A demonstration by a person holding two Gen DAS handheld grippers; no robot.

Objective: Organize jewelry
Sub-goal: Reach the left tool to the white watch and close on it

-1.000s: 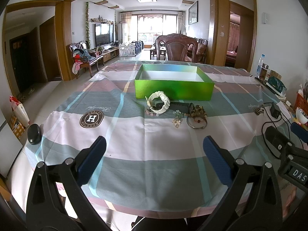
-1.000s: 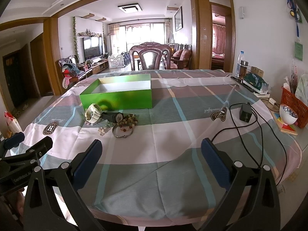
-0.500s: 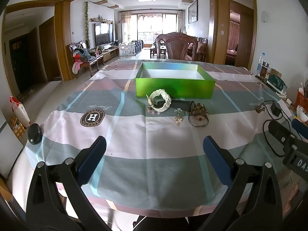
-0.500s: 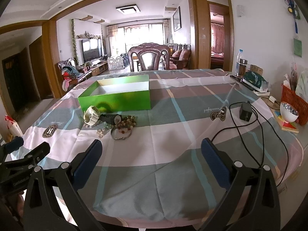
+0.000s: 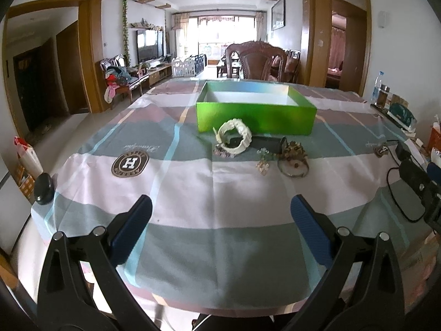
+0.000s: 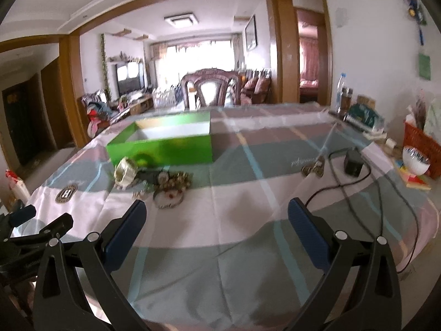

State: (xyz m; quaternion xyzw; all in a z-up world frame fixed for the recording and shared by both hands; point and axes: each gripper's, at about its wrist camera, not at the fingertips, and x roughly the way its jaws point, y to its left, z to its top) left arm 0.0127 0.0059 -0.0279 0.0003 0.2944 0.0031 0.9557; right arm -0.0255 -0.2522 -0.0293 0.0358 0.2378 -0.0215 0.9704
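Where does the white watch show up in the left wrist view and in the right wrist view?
Left wrist: the white watch lies just above centre, on the tablecloth in front of the green box.
Right wrist: the white watch lies left of centre, near the box's front left corner; this view is blurred.
Shared landmark: the green box, directly behind the watch in both.

Glossy green box (image 5: 256,118); matt, creased cloth tablecloth (image 5: 215,193); shiny metal bangle (image 5: 293,169); pale plastic watch (image 5: 234,135); ribbed blue finger pads (image 5: 308,229).
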